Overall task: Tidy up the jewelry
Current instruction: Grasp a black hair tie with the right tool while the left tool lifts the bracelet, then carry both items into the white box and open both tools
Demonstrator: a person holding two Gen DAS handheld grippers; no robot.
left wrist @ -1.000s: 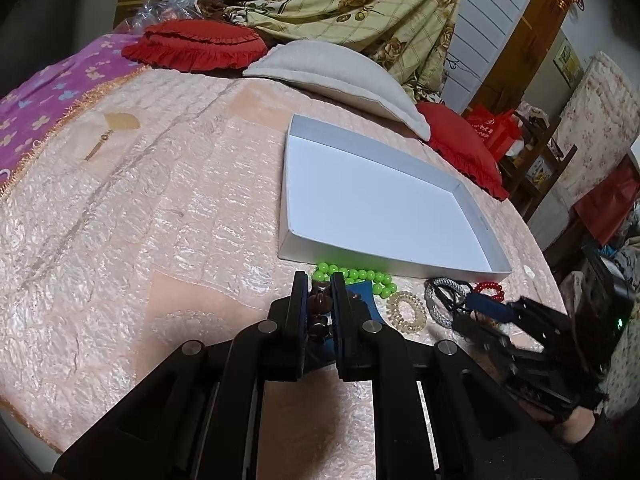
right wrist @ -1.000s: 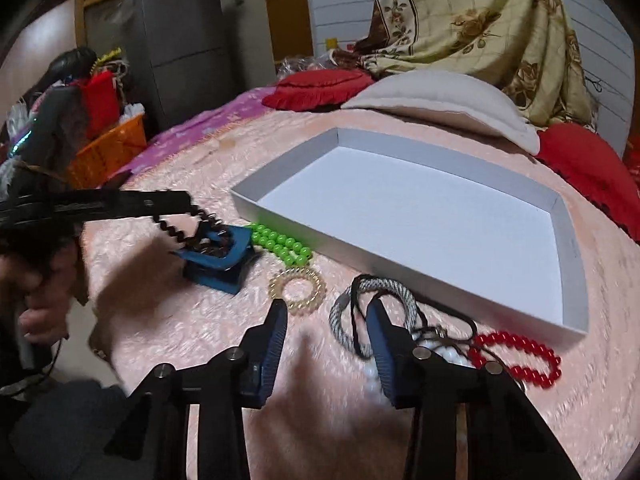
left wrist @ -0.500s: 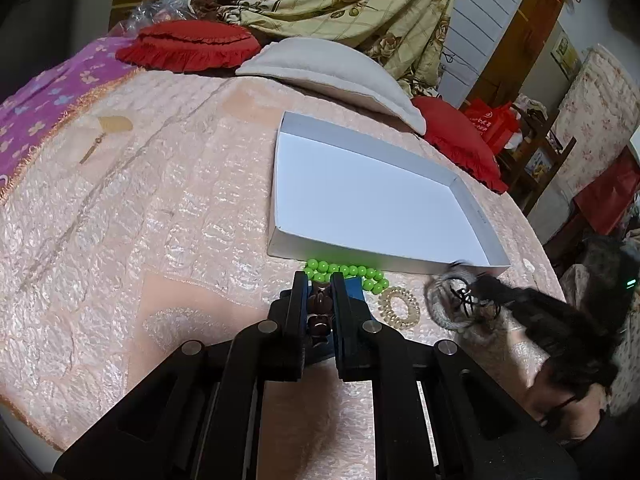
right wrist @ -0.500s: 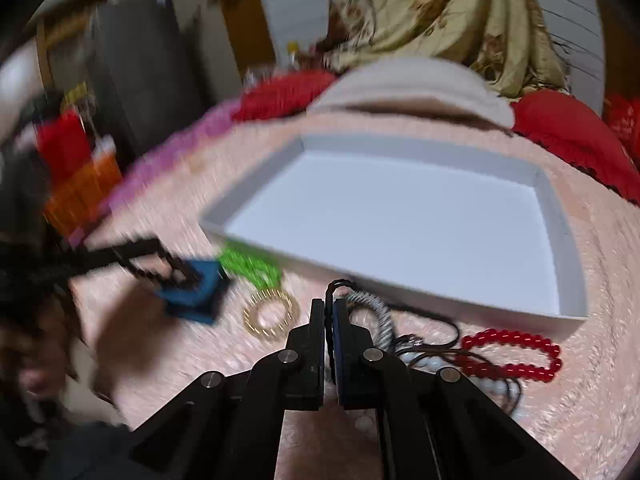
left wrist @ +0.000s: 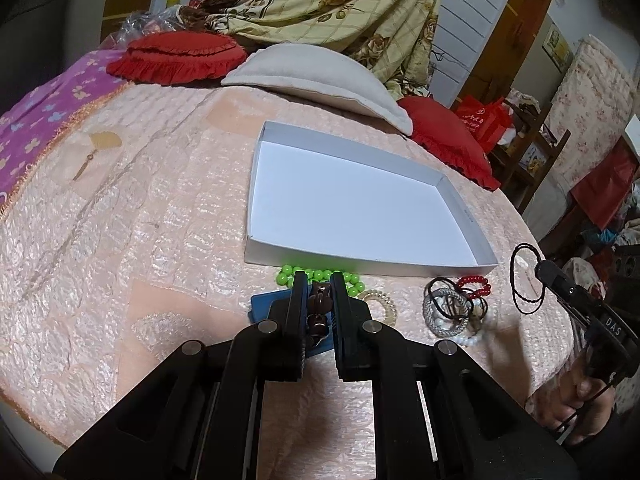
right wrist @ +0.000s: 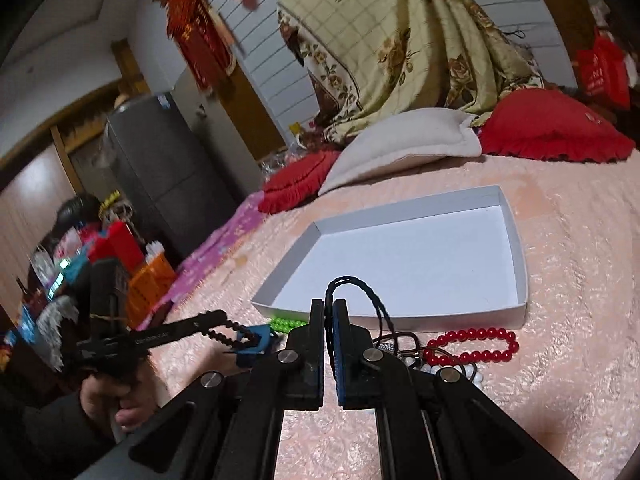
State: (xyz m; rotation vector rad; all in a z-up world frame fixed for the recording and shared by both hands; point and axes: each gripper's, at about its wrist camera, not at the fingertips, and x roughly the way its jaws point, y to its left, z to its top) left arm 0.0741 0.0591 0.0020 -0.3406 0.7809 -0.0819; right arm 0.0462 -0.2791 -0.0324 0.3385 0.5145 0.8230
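My left gripper (left wrist: 319,280) is shut on a string of dark brown beads (left wrist: 318,306), just above a blue box (left wrist: 264,308) on the pink bedspread. In the right wrist view the left gripper (right wrist: 240,334) holds those beads over the blue box (right wrist: 258,342). My right gripper (right wrist: 329,304) is shut on a black twisted cord (right wrist: 362,290), whose loop stands up above the fingertips. From the left wrist view the right gripper (left wrist: 544,270) hangs the cord (left wrist: 520,280) above the bed. A shallow white tray (left wrist: 460,200) lies beyond, with nothing in it.
Green beads (left wrist: 288,278), a gold bracelet (left wrist: 384,304), red beads (right wrist: 472,346) and a tangle of grey cord and white pearls (left wrist: 448,312) lie along the tray's near wall. A beige pillow (left wrist: 320,76) and red cushions (left wrist: 176,58) sit behind. The bed's edge runs close on the right.
My right gripper went from open over the tangle to shut on the black cord, then rose and rolled, lifting the cord off the bed. The left gripper stayed put.
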